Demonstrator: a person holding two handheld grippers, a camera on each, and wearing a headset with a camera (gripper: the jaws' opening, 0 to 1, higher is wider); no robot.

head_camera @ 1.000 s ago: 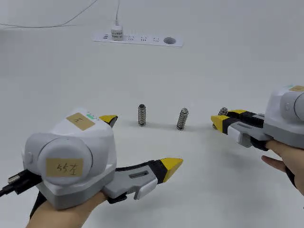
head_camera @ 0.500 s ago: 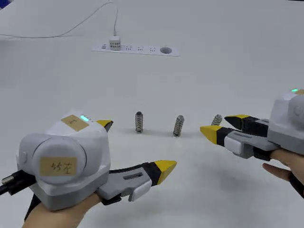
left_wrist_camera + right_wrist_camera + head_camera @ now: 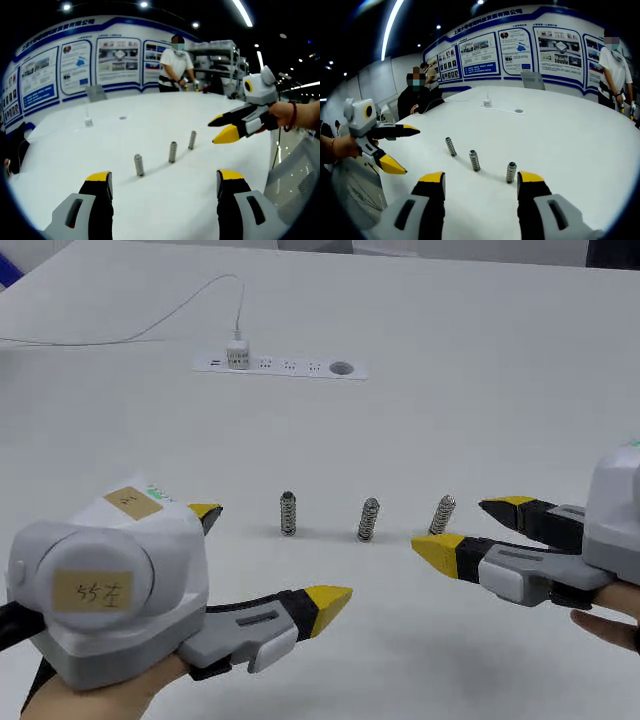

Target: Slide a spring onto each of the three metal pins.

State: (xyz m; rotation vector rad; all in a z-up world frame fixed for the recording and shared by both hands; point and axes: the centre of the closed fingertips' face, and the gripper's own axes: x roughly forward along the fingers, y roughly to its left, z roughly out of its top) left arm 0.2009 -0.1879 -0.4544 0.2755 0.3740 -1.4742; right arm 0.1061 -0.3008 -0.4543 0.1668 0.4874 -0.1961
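Three coil springs stand upright in a row on the white table, each on a pin: left spring (image 3: 288, 513), middle spring (image 3: 368, 519), right spring (image 3: 443, 514). The same row appears in the left gripper view (image 3: 172, 151) and the right gripper view (image 3: 474, 160). My left gripper (image 3: 270, 553) is open and empty, on the near side of the left spring. My right gripper (image 3: 462, 524) is open and empty, just right of the right spring and clear of it. The pins are hidden inside the coils.
A white power strip (image 3: 280, 366) with a plugged-in charger and cable lies at the back of the table. People stand and sit beyond the table (image 3: 175, 62), along a wall of posters. Bare tabletop surrounds the springs.
My right gripper has opened wider and drawn back from the right spring, which stays standing. The left gripper has held its place. The head camera has tilted, shifting the scene downward.
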